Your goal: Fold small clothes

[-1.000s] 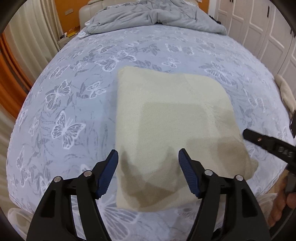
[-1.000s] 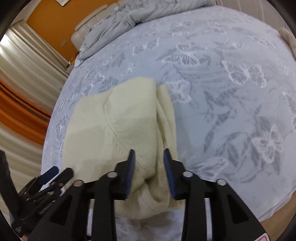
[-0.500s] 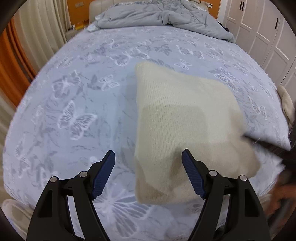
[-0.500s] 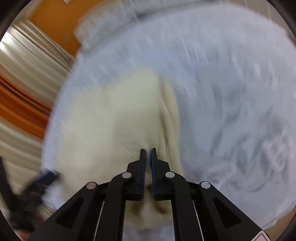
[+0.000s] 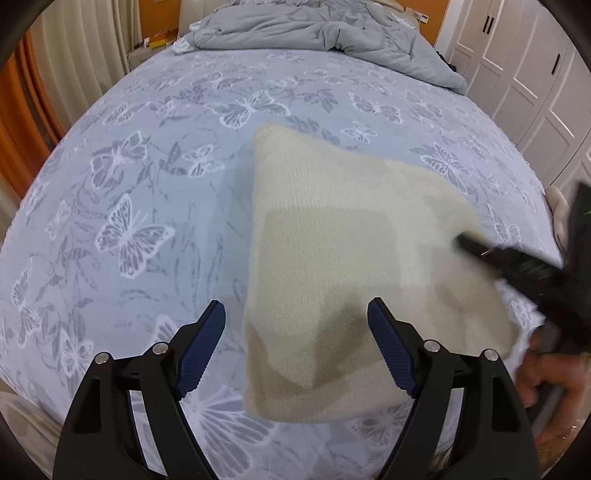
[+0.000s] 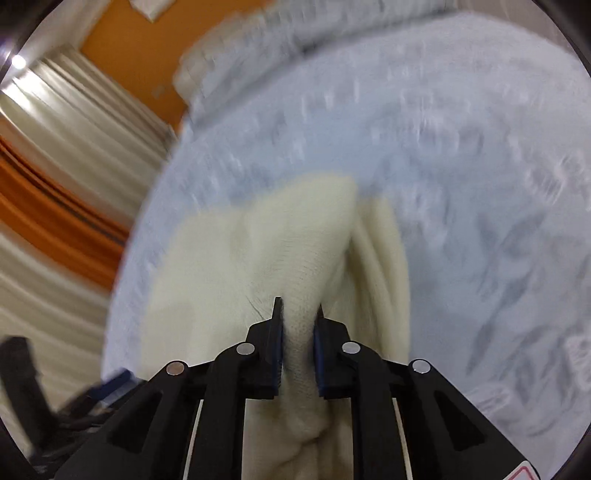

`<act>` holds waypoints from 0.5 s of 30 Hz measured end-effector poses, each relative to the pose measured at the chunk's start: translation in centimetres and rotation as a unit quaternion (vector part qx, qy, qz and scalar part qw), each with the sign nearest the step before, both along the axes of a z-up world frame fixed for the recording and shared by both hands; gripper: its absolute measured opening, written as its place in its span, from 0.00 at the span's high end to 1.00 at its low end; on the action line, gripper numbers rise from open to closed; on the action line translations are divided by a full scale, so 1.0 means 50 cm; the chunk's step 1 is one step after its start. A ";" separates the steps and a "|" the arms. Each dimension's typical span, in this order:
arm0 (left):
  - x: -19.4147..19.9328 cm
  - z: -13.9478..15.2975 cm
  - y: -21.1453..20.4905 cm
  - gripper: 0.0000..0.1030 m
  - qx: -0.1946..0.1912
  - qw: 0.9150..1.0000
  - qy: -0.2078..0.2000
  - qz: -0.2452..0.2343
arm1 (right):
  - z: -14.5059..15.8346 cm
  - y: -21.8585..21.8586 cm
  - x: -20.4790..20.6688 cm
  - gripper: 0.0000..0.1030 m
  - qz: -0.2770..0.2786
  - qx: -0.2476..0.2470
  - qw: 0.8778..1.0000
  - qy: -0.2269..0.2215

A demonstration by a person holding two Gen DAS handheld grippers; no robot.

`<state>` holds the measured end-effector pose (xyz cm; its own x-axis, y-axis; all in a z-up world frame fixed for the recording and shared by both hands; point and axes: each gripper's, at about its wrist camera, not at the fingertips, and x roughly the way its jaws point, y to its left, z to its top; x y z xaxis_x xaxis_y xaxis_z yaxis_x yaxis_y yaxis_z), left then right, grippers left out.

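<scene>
A cream knitted garment (image 5: 343, 266) lies folded on the butterfly-print bed sheet (image 5: 155, 192). My left gripper (image 5: 295, 328) is open and empty, hovering over the garment's near left edge. My right gripper (image 6: 298, 317) is shut on a bunched fold at the garment's (image 6: 266, 266) right side and lifts it; that view is motion-blurred. In the left wrist view the right gripper (image 5: 517, 266) shows as a dark blurred shape at the garment's right edge, with a hand below it.
A crumpled grey duvet (image 5: 317, 29) lies at the head of the bed. White wardrobe doors (image 5: 535, 74) stand to the right. Cream and orange curtains (image 6: 66, 177) hang on the left. The bed's near edge runs just below my grippers.
My right gripper closed on the garment's right side and is pulling it up and over. The garment's right edge has lifted. My left gripper stayed open and drew back slightly to the left.
</scene>
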<state>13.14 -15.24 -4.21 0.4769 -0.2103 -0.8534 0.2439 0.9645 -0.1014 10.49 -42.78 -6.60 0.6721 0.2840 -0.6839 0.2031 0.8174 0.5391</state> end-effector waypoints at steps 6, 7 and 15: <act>0.020 -0.025 -0.001 0.21 -0.027 0.999 0.021 0.009 | -0.081 -0.040 -0.015 0.78 -0.012 0.022 0.998 0.065; 0.021 -0.028 -0.002 0.21 -0.034 0.999 0.023 0.010 | -0.069 -0.045 -0.020 0.64 -0.017 0.027 0.998 0.061; 0.071 -0.098 0.018 0.06 -0.131 0.984 0.114 0.042 | -0.093 -0.052 -0.080 0.27 -0.057 0.108 0.988 0.098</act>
